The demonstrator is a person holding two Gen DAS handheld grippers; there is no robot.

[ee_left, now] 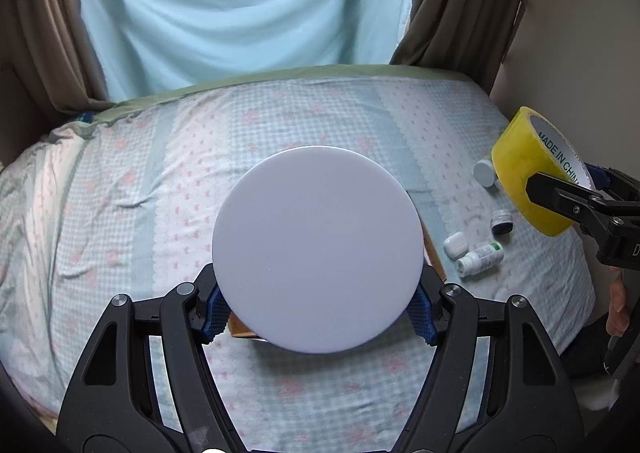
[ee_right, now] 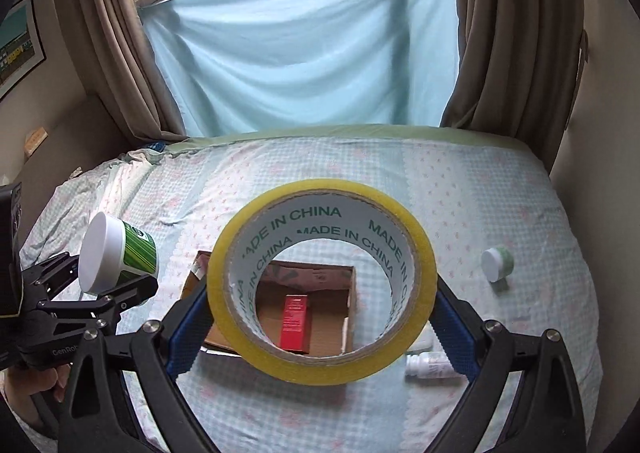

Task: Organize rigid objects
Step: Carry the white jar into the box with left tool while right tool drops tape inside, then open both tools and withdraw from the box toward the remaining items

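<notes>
My left gripper (ee_left: 318,309) is shut on a white-lidded green jar (ee_left: 316,249), its round lid filling the left wrist view; the jar (ee_right: 116,253) also shows at the left of the right wrist view, held above the bed. My right gripper (ee_right: 320,317) is shut on a yellow tape roll (ee_right: 320,357), held above an open cardboard box (ee_right: 348,317) that holds a red carton (ee_right: 295,321). The tape roll (ee_left: 520,169) also shows at the right of the left wrist view.
On the patterned bedspread (ee_left: 120,193) lie a small white-lidded jar (ee_right: 497,263), a white bottle (ee_left: 480,258), a white earbud case (ee_left: 455,244) and a dark-capped little pot (ee_left: 501,222). Curtains and a blue sheet (ee_right: 304,53) hang behind the bed.
</notes>
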